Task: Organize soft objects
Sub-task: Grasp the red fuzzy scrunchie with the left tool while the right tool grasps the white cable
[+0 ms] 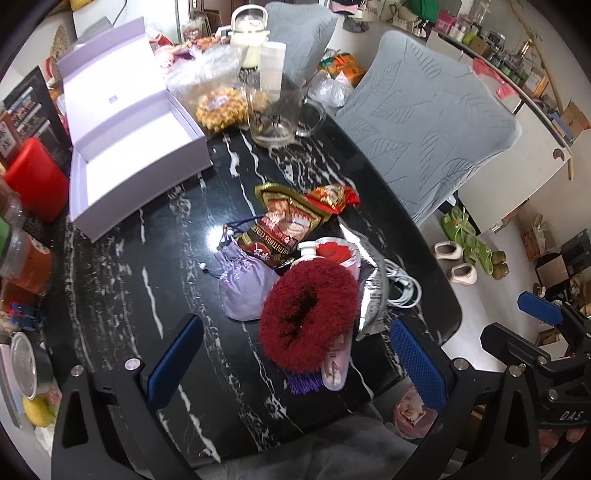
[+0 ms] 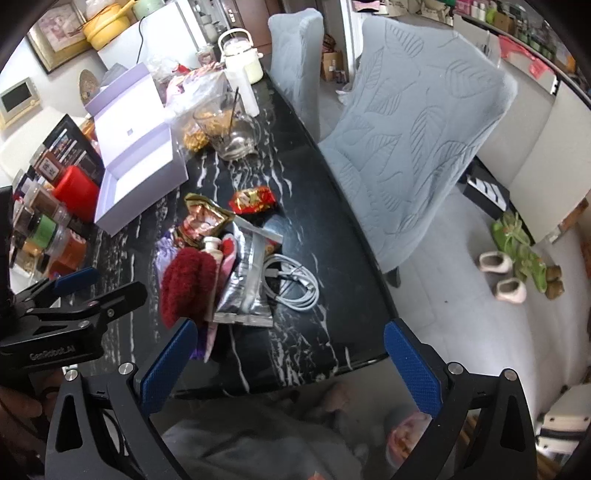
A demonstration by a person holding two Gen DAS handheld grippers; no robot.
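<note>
A fluffy dark-red ring lies on the black marble table on top of a pink tube. Beside it sit a lilac drawstring pouch, a cereal sachet, a red snack packet, a silver foil bag and a white cable. My left gripper hovers open just in front of the red ring, nothing between its blue pads. My right gripper is open too, near the table's front edge, right of the pile.
An open lilac gift box stands at the back left. A glass jug, a white kettle and food bags crowd the far end. Jars and a red box line the left edge. Two grey-covered chairs stand to the right.
</note>
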